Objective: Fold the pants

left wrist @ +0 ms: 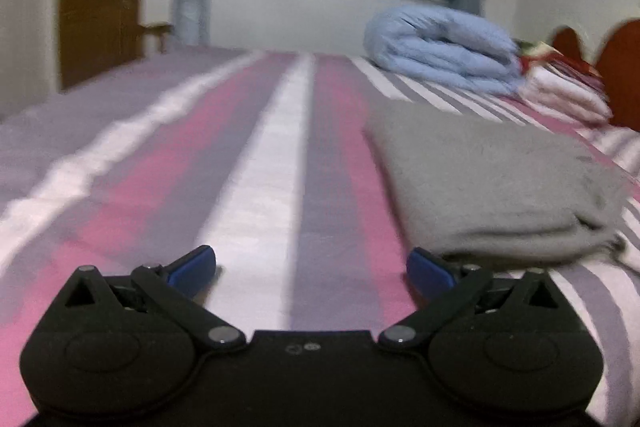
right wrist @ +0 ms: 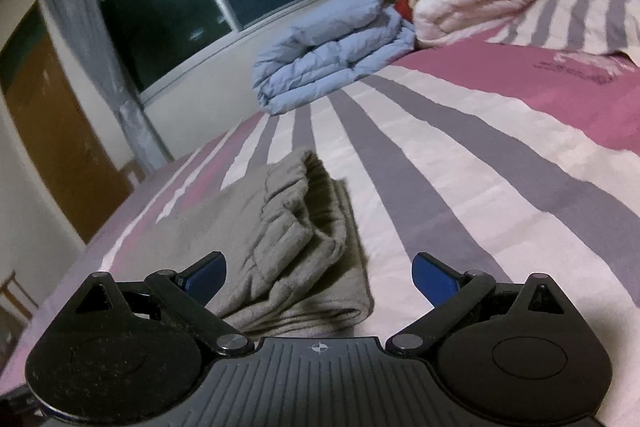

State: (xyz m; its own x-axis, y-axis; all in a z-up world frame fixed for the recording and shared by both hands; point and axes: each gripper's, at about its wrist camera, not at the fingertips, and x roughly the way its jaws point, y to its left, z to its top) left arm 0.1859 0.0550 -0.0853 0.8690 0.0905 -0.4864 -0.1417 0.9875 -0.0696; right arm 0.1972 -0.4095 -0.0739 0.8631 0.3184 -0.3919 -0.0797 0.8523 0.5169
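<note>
Two black grippers with blue-tipped jaws, the left gripper (left wrist: 312, 269) and the right gripper (right wrist: 319, 277), are held wide open and empty over the pink, grey and white striped bed (left wrist: 256, 163), where the folded grey fabric pants (left wrist: 492, 183) are laid.

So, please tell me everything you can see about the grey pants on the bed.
The grey pants are folded into a compact, layered rectangle of soft, fleece-like cloth. They lie flat on the striped bedsheet, with the bundled folded edges showing in the right wrist view. Neither gripper holds them: the left gripper and the right gripper are both open.
</note>
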